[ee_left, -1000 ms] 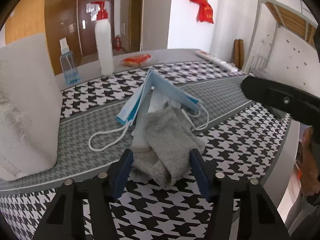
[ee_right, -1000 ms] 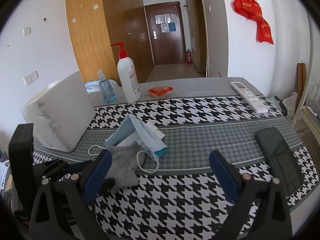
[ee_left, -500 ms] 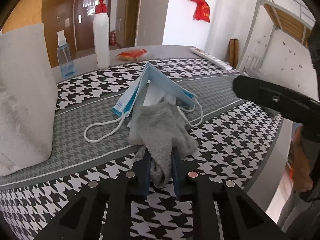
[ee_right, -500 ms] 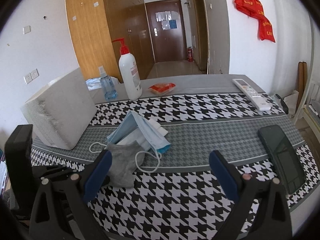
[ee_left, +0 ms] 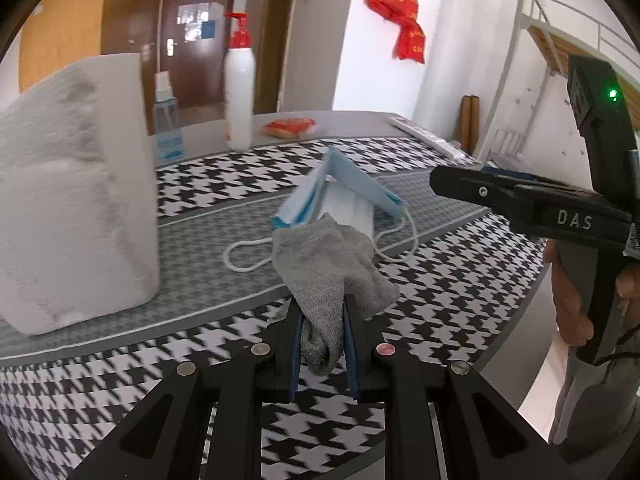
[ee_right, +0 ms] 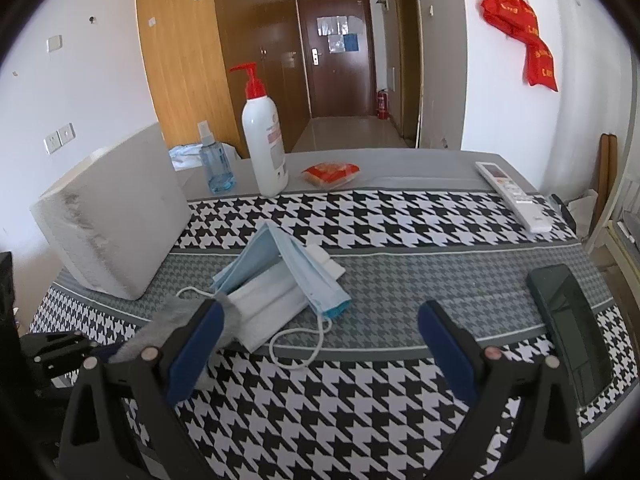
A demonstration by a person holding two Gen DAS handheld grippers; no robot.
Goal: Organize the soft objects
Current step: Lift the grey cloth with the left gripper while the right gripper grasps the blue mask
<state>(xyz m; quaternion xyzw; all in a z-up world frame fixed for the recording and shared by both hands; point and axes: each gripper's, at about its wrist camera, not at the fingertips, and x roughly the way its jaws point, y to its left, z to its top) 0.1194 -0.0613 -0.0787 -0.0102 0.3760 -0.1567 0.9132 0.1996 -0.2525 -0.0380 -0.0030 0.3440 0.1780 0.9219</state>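
Grey knitted sock (ee_left: 328, 264), soft and crumpled, is clamped between the blue pads of the left gripper (ee_left: 323, 344) in the left wrist view; the jaws stand close together, pressing the fabric, and its loose end flops forward above the black-and-white houndstooth tablecloth (ee_left: 440, 292). Just behind the sock lies a pale blue pleated face mask (ee_left: 344, 196), tented open over a white folded mask, its white ear loops trailing on the grey band of the cloth. A large white foam block (ee_left: 76, 196) stands to the left. Farther back are a white pump bottle with a red top (ee_left: 239, 92), a small clear blue spray bottle (ee_left: 166, 128) and an orange snack packet (ee_left: 290, 126). At the right, a hand (ee_left: 572, 308) holds the black right gripper, seen from the side.

In the right wrist view, the right gripper (ee_right: 320, 344) has its blue-padded jaws wide apart with nothing between them, above the tablecloth. The sock shows as a grey blur behind its left finger, beside the masks. A black smartphone (ee_right: 568, 320) lies on the right, and a white remote control (ee_right: 512, 196) rests near the far right edge.
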